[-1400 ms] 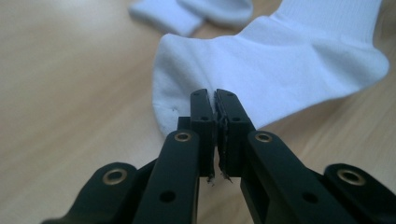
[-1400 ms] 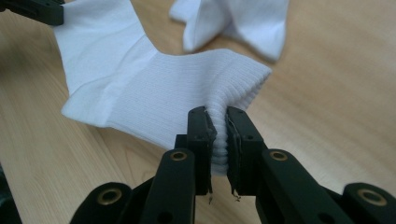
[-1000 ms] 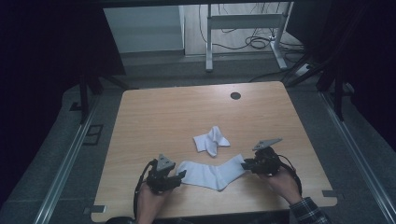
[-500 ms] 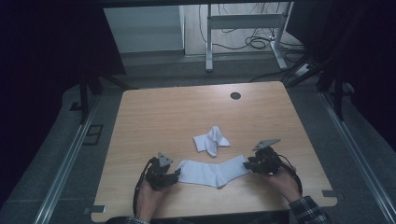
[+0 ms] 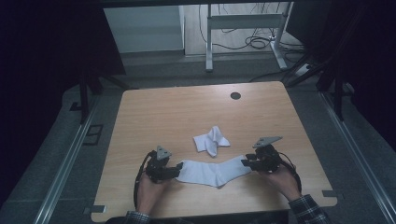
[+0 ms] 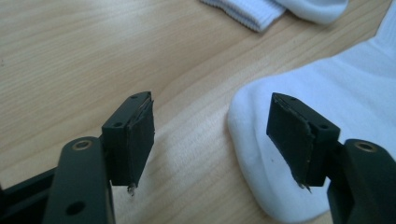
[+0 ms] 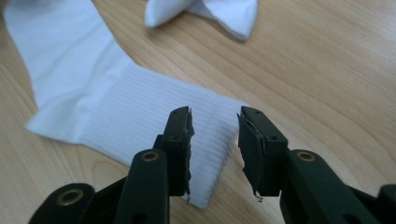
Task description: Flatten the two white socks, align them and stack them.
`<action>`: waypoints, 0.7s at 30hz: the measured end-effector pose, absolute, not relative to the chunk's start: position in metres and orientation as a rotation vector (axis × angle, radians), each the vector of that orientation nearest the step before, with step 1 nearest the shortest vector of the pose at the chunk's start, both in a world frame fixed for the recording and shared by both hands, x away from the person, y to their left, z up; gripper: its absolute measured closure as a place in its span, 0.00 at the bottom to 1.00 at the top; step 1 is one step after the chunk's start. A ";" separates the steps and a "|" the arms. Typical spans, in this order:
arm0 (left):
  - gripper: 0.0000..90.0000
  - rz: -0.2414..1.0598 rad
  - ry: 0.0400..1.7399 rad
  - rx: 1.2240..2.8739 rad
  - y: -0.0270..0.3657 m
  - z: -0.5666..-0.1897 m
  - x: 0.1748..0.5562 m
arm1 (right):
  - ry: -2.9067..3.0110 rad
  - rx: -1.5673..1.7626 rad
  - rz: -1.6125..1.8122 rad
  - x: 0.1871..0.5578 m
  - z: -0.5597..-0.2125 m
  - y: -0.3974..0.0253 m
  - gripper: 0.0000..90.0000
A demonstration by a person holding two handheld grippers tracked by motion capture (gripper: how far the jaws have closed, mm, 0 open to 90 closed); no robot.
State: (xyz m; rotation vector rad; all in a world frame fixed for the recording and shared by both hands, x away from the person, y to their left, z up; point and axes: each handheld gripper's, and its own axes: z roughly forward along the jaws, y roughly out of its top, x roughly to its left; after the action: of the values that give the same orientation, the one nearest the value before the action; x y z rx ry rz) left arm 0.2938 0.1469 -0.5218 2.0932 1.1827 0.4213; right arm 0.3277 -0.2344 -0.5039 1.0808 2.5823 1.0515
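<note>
The flat white sock [image 5: 214, 170] lies stretched along the near edge of the desk [image 5: 154, 112], toe toward my left, ribbed cuff toward my right. My left tool [image 6: 212, 140] sits low over the toe end with its jaws wide apart, one over bare wood and one over the toe. My right tool [image 7: 215, 149] hangs over the cuff edge with a narrower gap, jaws parted, gripping nothing. Just behind the sock, toward the middle of the desk, lies a second white sock [image 5: 211, 140], crumpled and apart from the first.

The risk I see: the left jaws straddle the toe's rim, so closing could pinch only a sliver that slips free, or scrape wood. On the right, closing on the cuff's very edge may catch just the top layer.
</note>
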 end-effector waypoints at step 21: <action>0.30 0.482 1.242 2.060 0.179 -0.529 0.315 | 2.598 1.040 1.140 0.343 -0.488 -0.210 0.81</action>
State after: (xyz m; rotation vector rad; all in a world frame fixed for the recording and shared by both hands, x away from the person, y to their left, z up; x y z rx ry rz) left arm 0.3154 0.1785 -0.5290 2.0599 1.2419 0.4817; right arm 0.3430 -0.2101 -0.4877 1.0403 2.5982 1.1397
